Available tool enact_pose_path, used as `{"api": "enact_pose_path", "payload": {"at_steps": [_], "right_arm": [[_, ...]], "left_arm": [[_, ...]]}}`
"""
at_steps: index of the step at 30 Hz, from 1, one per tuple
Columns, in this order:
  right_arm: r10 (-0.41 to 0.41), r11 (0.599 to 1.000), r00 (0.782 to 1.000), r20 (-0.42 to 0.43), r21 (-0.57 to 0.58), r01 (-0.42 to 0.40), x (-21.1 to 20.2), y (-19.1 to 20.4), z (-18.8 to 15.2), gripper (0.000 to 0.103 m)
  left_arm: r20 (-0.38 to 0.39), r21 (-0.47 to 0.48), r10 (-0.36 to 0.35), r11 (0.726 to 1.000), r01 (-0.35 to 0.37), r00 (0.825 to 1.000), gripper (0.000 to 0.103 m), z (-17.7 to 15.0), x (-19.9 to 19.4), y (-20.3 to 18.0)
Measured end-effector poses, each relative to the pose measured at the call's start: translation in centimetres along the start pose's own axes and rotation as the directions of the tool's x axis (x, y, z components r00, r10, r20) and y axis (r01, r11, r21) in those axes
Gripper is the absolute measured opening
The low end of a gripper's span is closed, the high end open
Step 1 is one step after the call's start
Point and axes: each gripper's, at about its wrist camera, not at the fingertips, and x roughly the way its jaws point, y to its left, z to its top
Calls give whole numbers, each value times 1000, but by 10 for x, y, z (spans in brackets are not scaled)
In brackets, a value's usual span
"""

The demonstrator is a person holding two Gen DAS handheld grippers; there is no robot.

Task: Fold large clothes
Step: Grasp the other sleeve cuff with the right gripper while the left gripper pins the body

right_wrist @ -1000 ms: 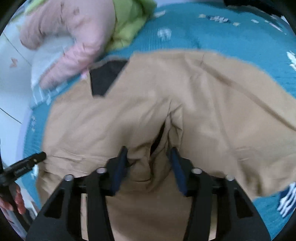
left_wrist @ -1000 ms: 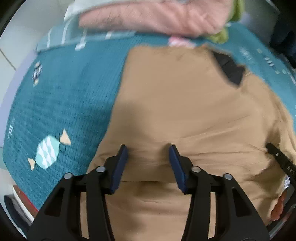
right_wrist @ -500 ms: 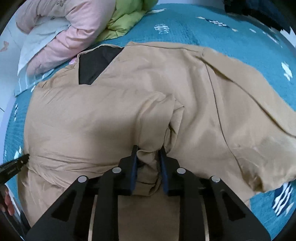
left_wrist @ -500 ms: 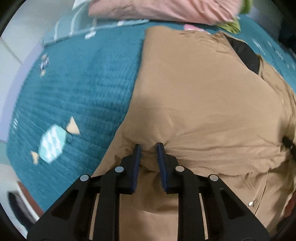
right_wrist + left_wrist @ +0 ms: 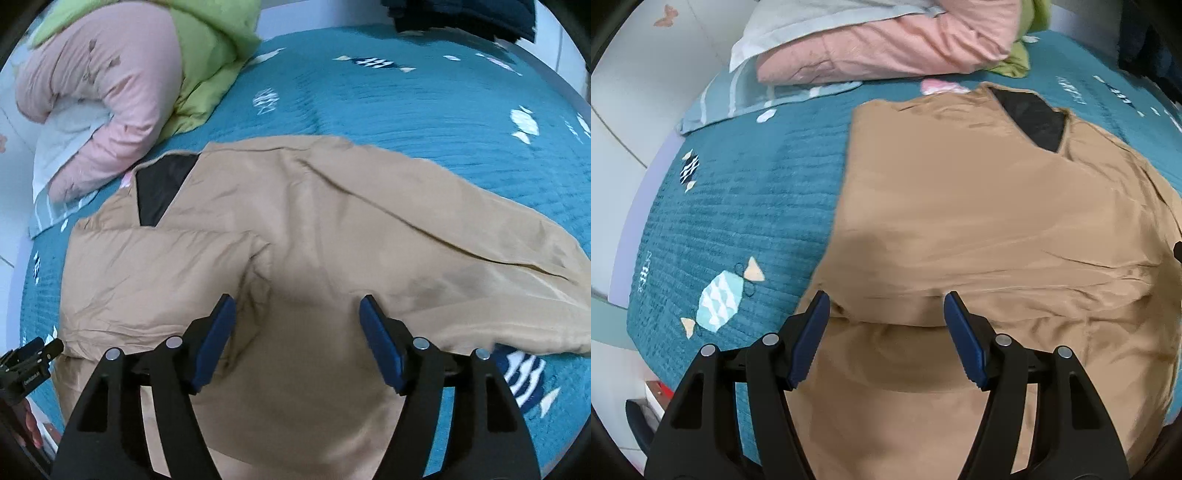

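Left wrist view: your left gripper (image 5: 882,306) has just been opening; its fingers stand wide above the tan jacket (image 5: 979,229), pinching nothing. The jacket lies spread on the teal bedspread (image 5: 738,206), its lower hem hidden behind the gripper. Right wrist view: your right gripper (image 5: 297,308) has likewise just spread apart, holding nothing, over the jacket's folded-in sleeve (image 5: 166,258). The other sleeve runs out of frame at right.

Black gripper (image 5: 884,312) arms, blue pads (image 5: 964,341), silver screws.
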Motion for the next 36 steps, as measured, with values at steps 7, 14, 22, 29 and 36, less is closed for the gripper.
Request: {"api": "enact_pose_path", "payload": {"at_steps": [7,14,22,29,36], "right_arm": [[55,985,998,-1,165,-54,-22,-39,2,71],[-109,910,994,16,405,93,-50,-103,-6,78],[-148,741,986,-83,651,166,-42,-194,-24,78],[-129,607,987,-94,780,154,-52,-241,-46,78],[-202,457,978,-58,877,146,-70,-279,-72,78]], "left_arm": [[27,61,-37,998,35,999,65,2,-19,-39],[58,152,-89,985,80,994,65,9,-40,-97],[43,237,-145,963,131,988,65,8,-49,-160],[24,299,-168,942,154,985,65,6,-48,-210],[15,331,-217,922,200,976,65,16,-50,-249]]}}
